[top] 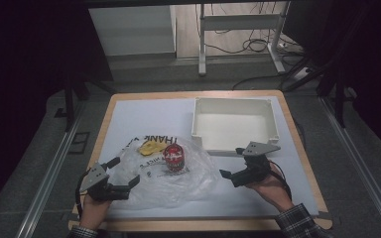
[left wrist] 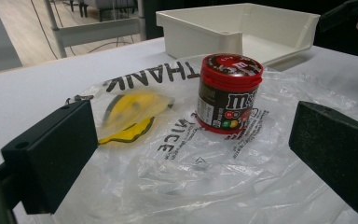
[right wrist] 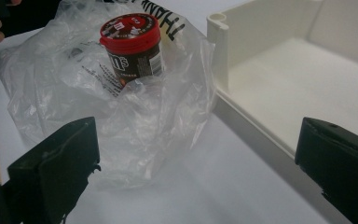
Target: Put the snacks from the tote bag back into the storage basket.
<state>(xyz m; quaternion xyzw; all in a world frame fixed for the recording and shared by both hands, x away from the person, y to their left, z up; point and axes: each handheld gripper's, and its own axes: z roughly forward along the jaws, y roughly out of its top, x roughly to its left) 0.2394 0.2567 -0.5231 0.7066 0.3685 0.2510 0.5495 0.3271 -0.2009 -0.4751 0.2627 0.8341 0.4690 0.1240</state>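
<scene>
A small brown candy jar with a red lid (top: 174, 158) (left wrist: 228, 93) (right wrist: 133, 46) stands upright on a clear plastic bag (top: 166, 173) (left wrist: 205, 172) (right wrist: 121, 112) printed with black letters. A yellow item (top: 149, 147) (left wrist: 130, 112) lies at the bag's far left. My left gripper (top: 124, 176) (left wrist: 191, 158) is open at the bag's near left edge, jaws wide apart with the jar beyond them. My right gripper (top: 233, 162) (right wrist: 191, 163) is open just right of the bag, near the tray's front wall. Neither holds anything.
A white empty tray (top: 235, 144) (left wrist: 200, 28) (right wrist: 261, 70) sits at the back right of the white mat (top: 144, 116). The wooden table edge (top: 297, 144) frames the mat. A metal stand and cables lie on the floor beyond the table.
</scene>
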